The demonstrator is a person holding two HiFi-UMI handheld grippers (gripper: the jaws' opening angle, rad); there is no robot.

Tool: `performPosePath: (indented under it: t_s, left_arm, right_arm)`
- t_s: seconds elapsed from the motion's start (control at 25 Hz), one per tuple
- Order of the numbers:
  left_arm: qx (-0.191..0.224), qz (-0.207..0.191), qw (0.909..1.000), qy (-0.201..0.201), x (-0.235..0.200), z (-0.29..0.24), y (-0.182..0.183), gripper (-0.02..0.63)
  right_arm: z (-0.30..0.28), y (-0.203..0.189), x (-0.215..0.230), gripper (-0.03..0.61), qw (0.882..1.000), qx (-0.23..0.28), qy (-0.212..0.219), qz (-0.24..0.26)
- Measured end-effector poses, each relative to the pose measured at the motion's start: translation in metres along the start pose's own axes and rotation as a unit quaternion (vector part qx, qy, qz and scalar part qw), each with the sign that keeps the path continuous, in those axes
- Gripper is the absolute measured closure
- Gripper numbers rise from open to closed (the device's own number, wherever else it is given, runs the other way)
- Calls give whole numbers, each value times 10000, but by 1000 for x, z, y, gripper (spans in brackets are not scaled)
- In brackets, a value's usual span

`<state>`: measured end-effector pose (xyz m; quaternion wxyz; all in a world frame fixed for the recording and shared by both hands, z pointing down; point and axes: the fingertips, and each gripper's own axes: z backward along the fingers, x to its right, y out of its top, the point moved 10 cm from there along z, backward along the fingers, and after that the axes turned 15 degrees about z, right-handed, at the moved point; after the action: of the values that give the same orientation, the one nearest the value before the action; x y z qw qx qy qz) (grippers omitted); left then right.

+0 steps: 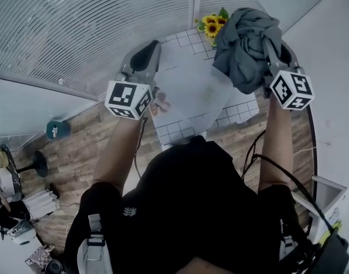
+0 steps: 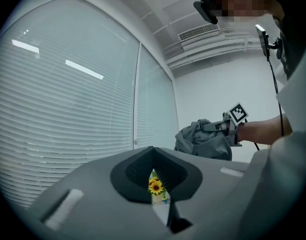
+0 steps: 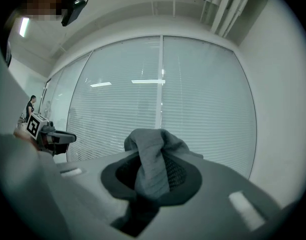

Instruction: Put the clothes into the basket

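The person stands at a table [image 1: 183, 90] covered in white with a faint grid, both arms lifted over it. The right gripper [image 1: 270, 44] has the clothes. Its fingers [image 3: 180, 171] are drawn in tight on a fold of the grey garment [image 1: 243, 44], and in the right gripper view that fold rises straight up through the narrow space between the dark pads, with cloth spilling over both sides. The rest of the garment hangs in a loose bundle against the gripper, held up in the air above the far right part of the table and clear of its surface.

The left gripper [image 1: 153, 44] holds nothing. In the left gripper view its two fingers [image 2: 130, 171] meet at the tips, leaving only a thin wedge of daylight lower down between them, and through that wedge you see nothing but a bunch of sunflowers [image 2: 155, 185] beyond. It is raised over the near left part of the table, well apart from the garment, touching neither cloth nor table.

The sunflowers stand at the table's far edge, just beside the hanging bundle. Behind them runs a wall of closed blinds [image 1: 77, 27], with wooden floor [image 1: 77, 153] below to the left.
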<state>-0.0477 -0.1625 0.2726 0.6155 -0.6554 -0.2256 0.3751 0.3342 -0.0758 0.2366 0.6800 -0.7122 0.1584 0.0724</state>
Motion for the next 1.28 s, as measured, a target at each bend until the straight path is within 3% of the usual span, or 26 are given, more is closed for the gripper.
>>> performPosePath:
  t_s: [0.52,0.8,1.28]
  left_arm:
    - [364,-147,9992,-98,3,36,30,609]
    - [485,-204,9986,43,-7,63,49,609]
    - [220,-175,9993,230,-35,77,89,609]
  right_arm:
    - [9,78,-28,509,9973,669,251,160]
    - [4,114,-52,508,9953,849,435,195]
    - [-6,137,-92,508,9922,1099,590,70]
